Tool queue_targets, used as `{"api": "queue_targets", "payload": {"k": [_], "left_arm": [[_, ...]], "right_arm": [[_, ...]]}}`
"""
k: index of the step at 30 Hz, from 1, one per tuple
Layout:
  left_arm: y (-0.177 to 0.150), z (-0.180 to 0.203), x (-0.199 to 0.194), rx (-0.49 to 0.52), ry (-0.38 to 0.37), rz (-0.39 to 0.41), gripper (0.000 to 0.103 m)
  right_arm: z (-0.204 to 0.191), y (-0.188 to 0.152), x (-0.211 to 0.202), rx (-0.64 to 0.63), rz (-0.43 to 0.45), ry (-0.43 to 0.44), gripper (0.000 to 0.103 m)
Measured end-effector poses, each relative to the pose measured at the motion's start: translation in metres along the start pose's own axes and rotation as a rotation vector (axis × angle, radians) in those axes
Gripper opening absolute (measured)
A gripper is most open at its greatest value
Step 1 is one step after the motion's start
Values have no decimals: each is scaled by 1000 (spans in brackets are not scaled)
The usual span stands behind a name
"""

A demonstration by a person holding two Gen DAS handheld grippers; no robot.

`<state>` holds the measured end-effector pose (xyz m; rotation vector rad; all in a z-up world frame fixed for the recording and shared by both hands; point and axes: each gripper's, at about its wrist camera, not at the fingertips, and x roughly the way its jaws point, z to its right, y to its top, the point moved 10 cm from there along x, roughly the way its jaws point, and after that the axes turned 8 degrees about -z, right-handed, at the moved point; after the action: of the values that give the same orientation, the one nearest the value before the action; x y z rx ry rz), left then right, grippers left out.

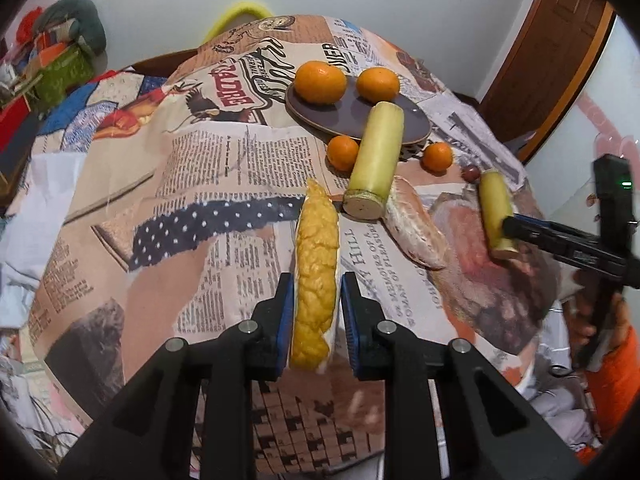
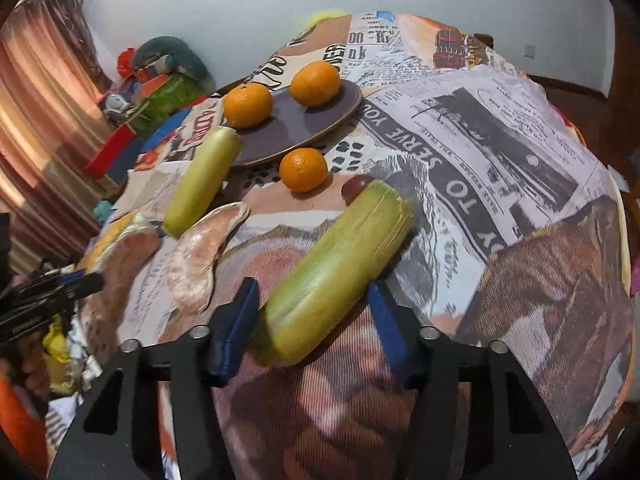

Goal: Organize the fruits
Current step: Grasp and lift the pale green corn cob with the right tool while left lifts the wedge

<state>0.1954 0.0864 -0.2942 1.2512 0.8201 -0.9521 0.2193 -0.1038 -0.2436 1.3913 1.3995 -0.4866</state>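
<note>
Table [image 1: 224, 184] under a newspaper-print cloth filled both views, sloping away ahead of each gripper. Beyond the fruit lay a dark plate [image 1: 360, 118] with two large oranges [image 1: 320, 82] on it; a long cane piece [image 1: 376, 160] leaned on its near rim, just ahead of the left gripper's tips.

The left gripper [image 1: 316, 304] was clamped on a pomelo wedge [image 1: 316, 268], yellow rind facing the camera, the blue pads pressing both flanks. Only the right wrist view showed that wedge's pink flesh side, far off to its left. A peeled pomelo segment [image 1: 416, 228] lay on the cloth just ahead and to the right of the left gripper.

The right gripper [image 2: 316, 312] had a short cane piece [image 2: 340, 268] lying slantwise between its jaws, the left pad against the cane's lower end; whether the right pad touched it could not be told. From the left wrist view that same cane appeared small at the far right, at the tip of a dark finger, with an orange sleeve [image 1: 616, 380] below.

Two small oranges [image 1: 343, 153] sat either side of the long cane in the left view; the right view showed only one. A dark red grape-like fruit [image 2: 356, 186] peeked out just beyond the short cane's far end.
</note>
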Motion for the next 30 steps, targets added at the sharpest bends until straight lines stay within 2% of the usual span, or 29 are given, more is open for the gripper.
{"api": "queue_targets", "payload": {"k": [3,5,7,12,14,22,27,30], "left_arm": [[6,1,9,6,7,-16,22],[10,1,15,9,14,-25,22],[15,0,20,14,32,-24,22],[23,1,26,16,33,-18,22],[26,2,27,21,37,-13,22],[29,4,18,16,37,20,23],[33,12,1,33,31,60,23],[34,18,-10,48,23,83,23]], "right_arm": [[0,-3,-9,-29,-6,-7,40],[1,-2,-10,-39,-15,-17,40],[1,2,-6,-35,-23,-23,42],[8,13,8,20,-13,-68,55],[16,19,19,68,-18,-59,55],[20,30,20,90,6,-59,49],[18,21,10,50,1,-45,40],[14,10,4,-19,-30,-57,38]]}}
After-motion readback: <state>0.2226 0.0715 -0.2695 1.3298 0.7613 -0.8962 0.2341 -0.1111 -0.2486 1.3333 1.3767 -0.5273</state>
